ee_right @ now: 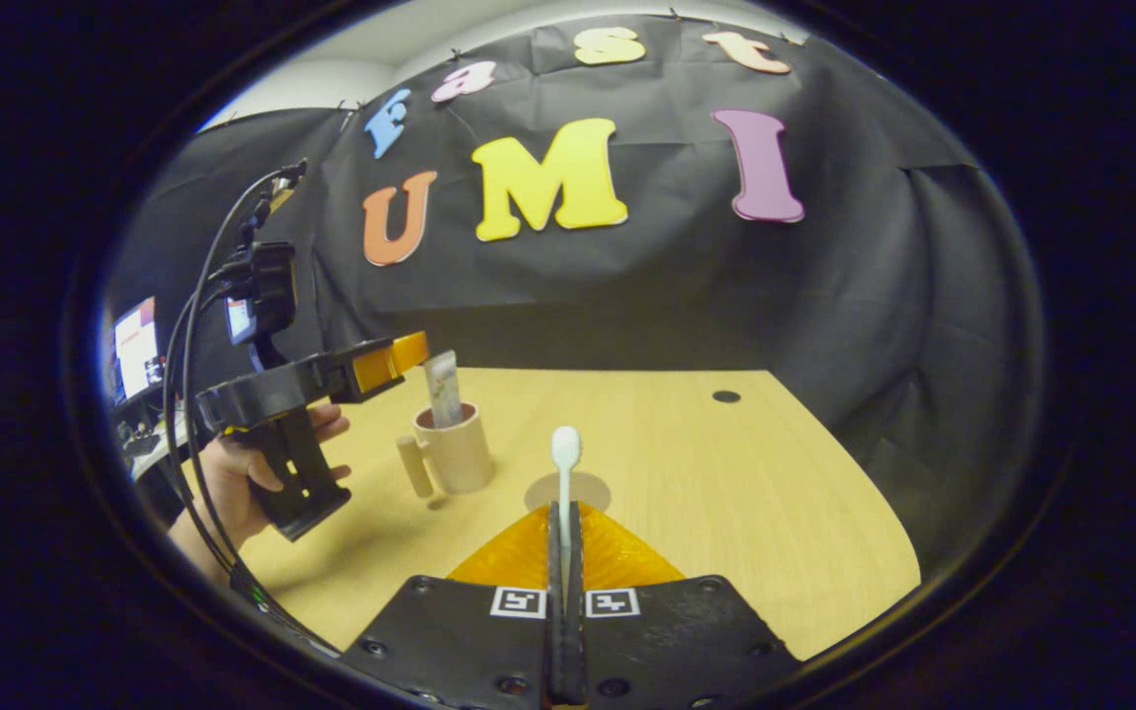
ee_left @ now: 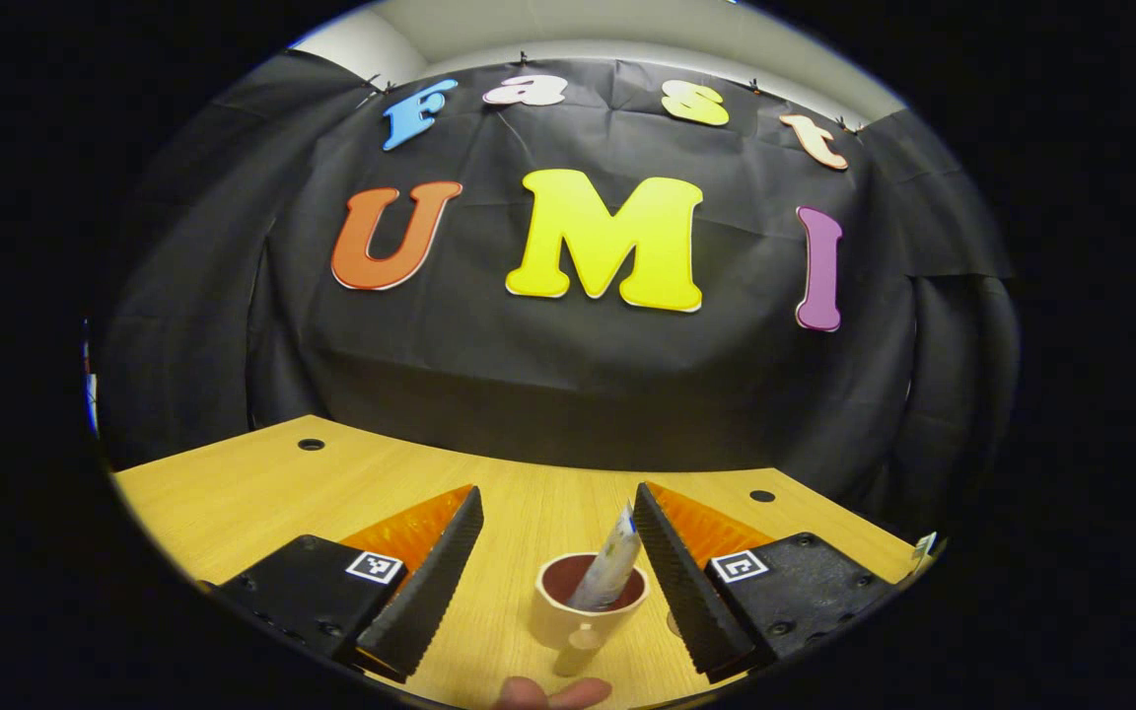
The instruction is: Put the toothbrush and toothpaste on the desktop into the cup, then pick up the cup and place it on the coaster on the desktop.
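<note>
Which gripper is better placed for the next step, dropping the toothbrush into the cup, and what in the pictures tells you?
Right. The right gripper is shut on the toothbrush, held upright beside the cup. The left gripper is open and empty above the cup, where the toothpaste already stands.

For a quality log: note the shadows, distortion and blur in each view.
Left gripper view: fisheye bends the desk edge; cup sharp, fingertip at the bottom blurred. Right gripper view: the toothbrush sharp, soft round shadow beneath; desk curves.
</note>
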### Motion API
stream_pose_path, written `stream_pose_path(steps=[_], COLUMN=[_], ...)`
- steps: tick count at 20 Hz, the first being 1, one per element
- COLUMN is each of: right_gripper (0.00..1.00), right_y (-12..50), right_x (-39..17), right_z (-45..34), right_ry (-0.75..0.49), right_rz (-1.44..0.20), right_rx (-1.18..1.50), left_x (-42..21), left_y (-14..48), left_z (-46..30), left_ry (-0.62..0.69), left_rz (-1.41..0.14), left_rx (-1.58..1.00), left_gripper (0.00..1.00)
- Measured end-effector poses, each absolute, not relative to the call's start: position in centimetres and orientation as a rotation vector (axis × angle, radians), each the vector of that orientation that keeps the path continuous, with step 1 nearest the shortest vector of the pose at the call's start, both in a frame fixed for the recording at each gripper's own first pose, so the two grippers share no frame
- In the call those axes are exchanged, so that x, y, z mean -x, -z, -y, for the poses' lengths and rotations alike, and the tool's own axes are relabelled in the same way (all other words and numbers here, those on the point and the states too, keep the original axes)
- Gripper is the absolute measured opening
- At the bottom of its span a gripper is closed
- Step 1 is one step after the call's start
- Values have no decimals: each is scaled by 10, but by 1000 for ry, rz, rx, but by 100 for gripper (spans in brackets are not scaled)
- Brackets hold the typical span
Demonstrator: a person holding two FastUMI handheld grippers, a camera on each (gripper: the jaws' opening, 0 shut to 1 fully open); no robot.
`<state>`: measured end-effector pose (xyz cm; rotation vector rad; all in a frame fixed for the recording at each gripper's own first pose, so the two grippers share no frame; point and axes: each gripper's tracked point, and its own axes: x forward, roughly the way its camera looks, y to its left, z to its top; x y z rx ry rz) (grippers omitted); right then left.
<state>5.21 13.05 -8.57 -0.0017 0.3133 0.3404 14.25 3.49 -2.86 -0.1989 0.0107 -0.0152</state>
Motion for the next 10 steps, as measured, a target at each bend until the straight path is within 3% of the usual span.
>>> stream_pose_path(steps=[5,10], right_gripper=[0,0], right_y=[53,14], right_x=[-93,-143], right_z=[-209,-265], right_ry=[-491,-558], right_rz=[-160,66], right_rx=[59,112], left_x=[-102,-68], left_y=[22,35], left_z=[-79,-96], left_ry=[-60,-76], left_rz=[24,5], left_rx=[186,167], left_gripper=[98,98])
